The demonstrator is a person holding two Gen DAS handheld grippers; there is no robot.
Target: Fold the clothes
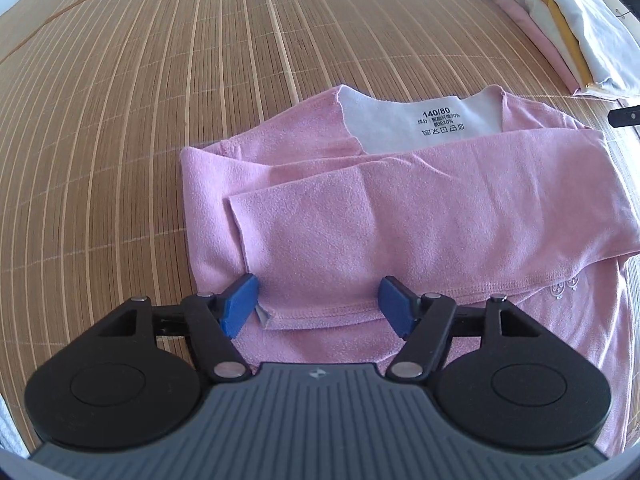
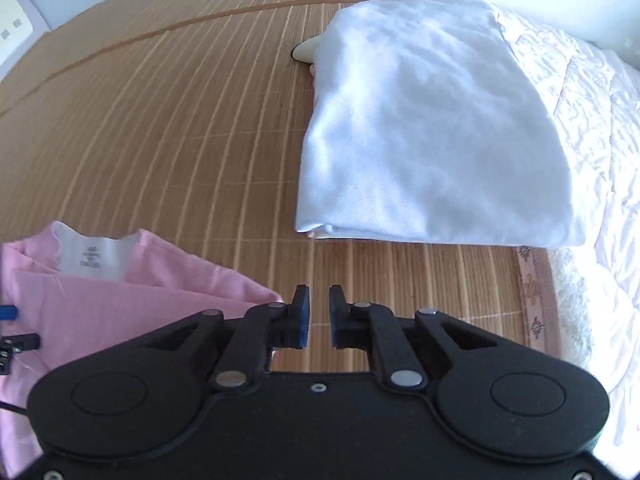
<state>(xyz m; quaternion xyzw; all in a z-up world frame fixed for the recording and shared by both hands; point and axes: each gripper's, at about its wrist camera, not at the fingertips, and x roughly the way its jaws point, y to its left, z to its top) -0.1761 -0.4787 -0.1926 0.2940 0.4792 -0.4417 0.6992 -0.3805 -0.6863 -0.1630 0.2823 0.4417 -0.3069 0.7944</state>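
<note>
A pink long-sleeved shirt (image 1: 420, 200) lies on the bamboo mat (image 1: 160, 100), its white inner collar with a size label (image 1: 440, 120) facing up. Both sleeves are folded across the body. My left gripper (image 1: 318, 304) is open low over the shirt, its blue pads (image 1: 240, 304) on either side of a sleeve cuff (image 1: 316, 312). In the right wrist view the shirt (image 2: 140, 280) sits at the lower left. My right gripper (image 2: 318, 308) hovers above bare mat just right of the shirt's edge, its fingers almost together with nothing between them.
A stack of folded clothes (image 1: 560, 20), white on top with yellow and pink beneath, lies at the far right; it appears as a white folded bundle (image 2: 420, 120). A pale quilted cover (image 2: 600, 140) borders the mat (image 2: 160, 120) on the right.
</note>
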